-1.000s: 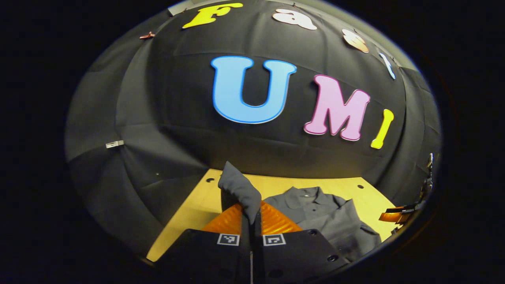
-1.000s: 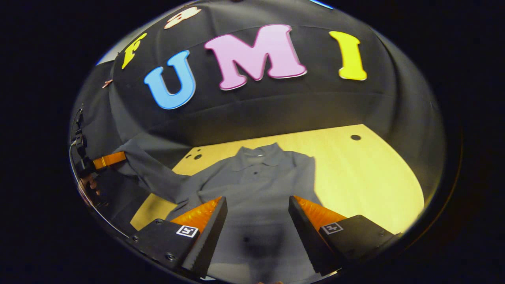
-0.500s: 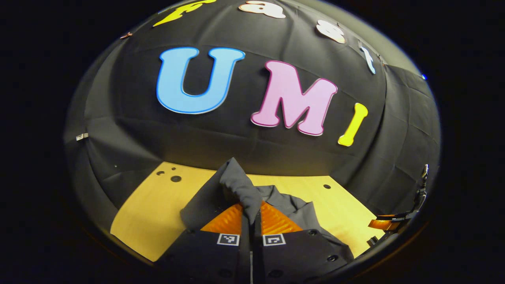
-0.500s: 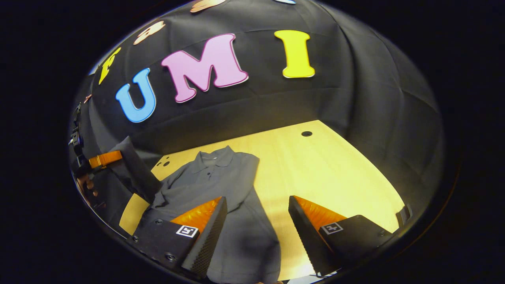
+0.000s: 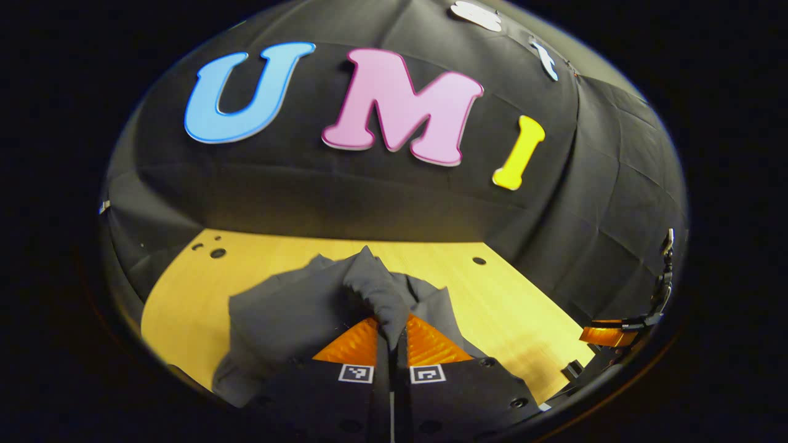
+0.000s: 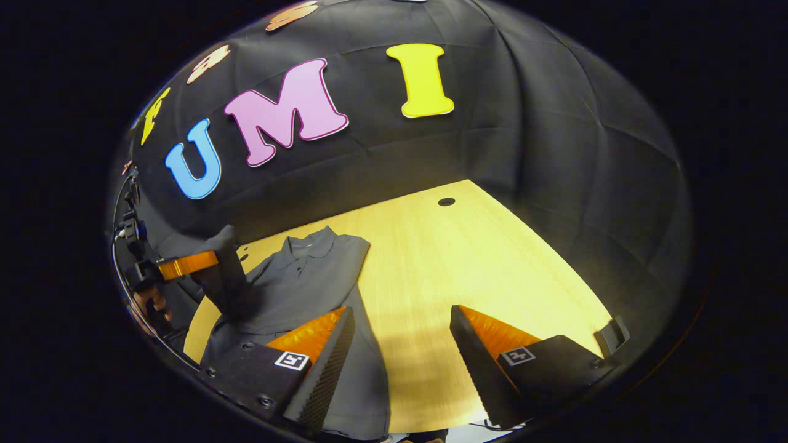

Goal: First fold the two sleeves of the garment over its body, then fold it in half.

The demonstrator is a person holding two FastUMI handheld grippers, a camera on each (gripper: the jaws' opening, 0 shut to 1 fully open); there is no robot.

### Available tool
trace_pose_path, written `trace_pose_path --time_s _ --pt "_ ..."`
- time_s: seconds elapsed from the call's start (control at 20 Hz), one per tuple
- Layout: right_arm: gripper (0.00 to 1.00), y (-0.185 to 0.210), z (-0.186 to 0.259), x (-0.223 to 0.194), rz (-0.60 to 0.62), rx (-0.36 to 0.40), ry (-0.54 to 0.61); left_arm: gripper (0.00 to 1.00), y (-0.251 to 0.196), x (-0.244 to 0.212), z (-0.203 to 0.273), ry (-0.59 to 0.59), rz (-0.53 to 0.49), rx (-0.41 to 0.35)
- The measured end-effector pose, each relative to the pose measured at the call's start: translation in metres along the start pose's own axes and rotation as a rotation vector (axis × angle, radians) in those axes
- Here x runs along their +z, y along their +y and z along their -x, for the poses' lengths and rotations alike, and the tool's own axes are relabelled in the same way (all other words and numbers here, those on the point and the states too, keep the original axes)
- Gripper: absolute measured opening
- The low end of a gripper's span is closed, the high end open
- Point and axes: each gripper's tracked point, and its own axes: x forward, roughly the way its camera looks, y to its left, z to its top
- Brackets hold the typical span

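Left gripper (image 5: pixel 391 335): jaws clamped on sleeve (image 5: pixel 374 289) cuff. Since earlier frames, sleeve carried inward from beyond shirt's side; cuff now raised over shirt (image 5: pixel 277 314) body. Judgement: left sleeve fold near complete, release pending.

Shirt (image 6: pixel 301 280): lies collar-up on left part of wooden surface (image 6: pixel 468 258); sits further left in right gripper view than one second ago.

Right gripper (image 6: pixel 400 363): jaws apart, empty, over shirt's right edge and bare surface. Right side looks already tucked; half-fold outstanding.
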Motion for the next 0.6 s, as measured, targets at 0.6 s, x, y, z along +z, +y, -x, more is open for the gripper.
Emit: trace_pose_path --time_s 0.6 --pt "0.96 -0.036 -0.002 -0.030 0.060 0.047 0.103 0.09 -0.060 -0.107 -0.061 0.145 -0.122 0.009"
